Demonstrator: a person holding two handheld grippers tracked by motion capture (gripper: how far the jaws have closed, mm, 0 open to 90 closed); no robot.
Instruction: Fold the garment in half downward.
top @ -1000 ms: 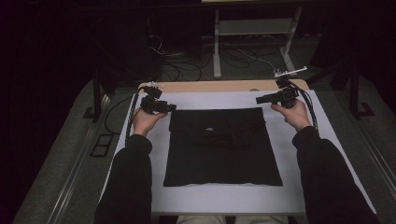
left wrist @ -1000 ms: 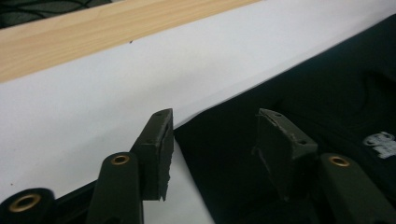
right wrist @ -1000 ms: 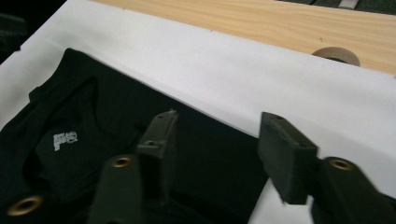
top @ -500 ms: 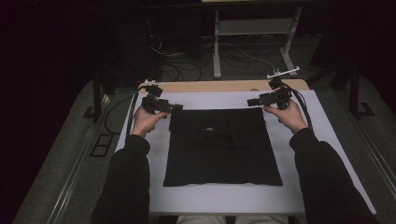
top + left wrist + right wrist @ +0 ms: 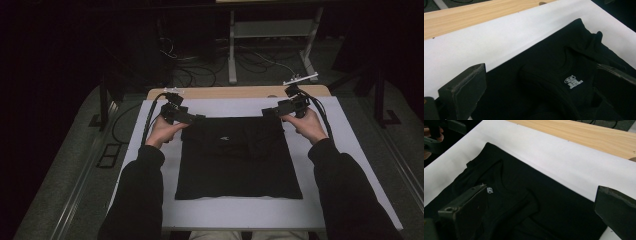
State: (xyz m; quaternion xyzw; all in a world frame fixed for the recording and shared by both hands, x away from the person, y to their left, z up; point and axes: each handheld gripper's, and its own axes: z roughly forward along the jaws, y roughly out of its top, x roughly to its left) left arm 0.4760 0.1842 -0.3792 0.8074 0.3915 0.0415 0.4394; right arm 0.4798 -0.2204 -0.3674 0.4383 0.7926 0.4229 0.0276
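Observation:
A folded black T-shirt [image 5: 240,160] lies flat on a white sheet [image 5: 350,150] that covers the wooden table [image 5: 225,92]. My left gripper [image 5: 197,118] hovers at the shirt's far left corner. Its jaws have just been opening and now stand wide apart over the cloth [image 5: 544,62], gripping nothing. A small white neck label [image 5: 573,82] shows between them. My right gripper [image 5: 267,112] is at the far right corner. Its jaws have also just been opening and stand wide over the shirt [image 5: 529,195], with no cloth pinched. The left gripper [image 5: 439,132] appears far off in the right gripper view.
A strip of bare wood [image 5: 474,15] runs along the table's far edge. Behind the table, cables [image 5: 200,65] lie on the floor around a white metal stand [image 5: 270,30]. Bare white sheet flanks the shirt on both sides.
The right hand has slid left toward the shirt's far right corner. The left hand has stayed in place. The shirt lies flat as before.

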